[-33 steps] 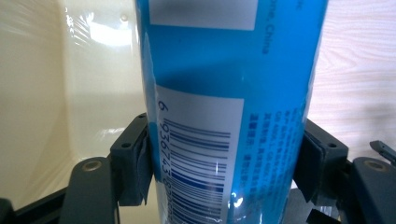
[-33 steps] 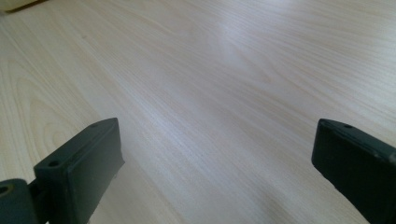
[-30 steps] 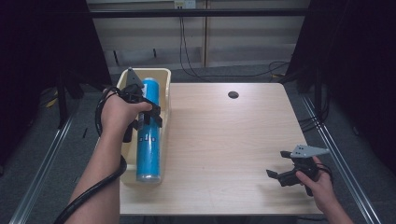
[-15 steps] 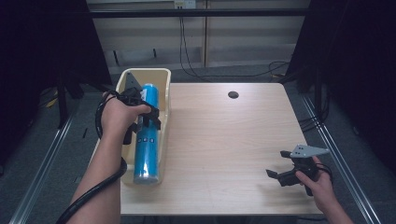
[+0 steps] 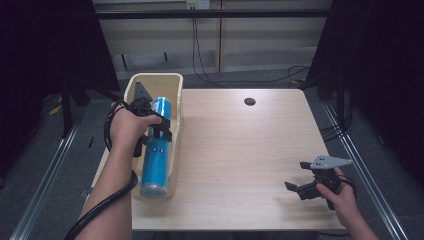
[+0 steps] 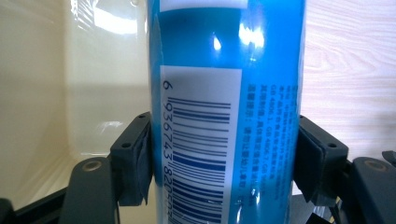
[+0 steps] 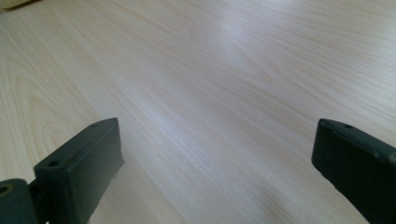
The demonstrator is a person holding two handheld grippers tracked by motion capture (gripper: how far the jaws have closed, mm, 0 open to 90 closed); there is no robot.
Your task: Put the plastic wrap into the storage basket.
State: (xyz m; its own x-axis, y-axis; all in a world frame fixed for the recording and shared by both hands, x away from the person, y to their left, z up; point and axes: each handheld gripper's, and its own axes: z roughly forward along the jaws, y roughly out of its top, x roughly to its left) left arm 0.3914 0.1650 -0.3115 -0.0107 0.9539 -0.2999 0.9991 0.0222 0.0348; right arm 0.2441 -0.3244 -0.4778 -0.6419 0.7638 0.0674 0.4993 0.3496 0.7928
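The left forearm comes in from the bottom left and reaches forward, its hand wrapped over the left tongs, whose two black pads are clamped against opposite sides of a blue can; a thick black cable loops from the wrist back along the arm. The right hand sits low at the near right corner of the counter, gripping the right tongs, which point left with jaws spread wide and nothing between them.
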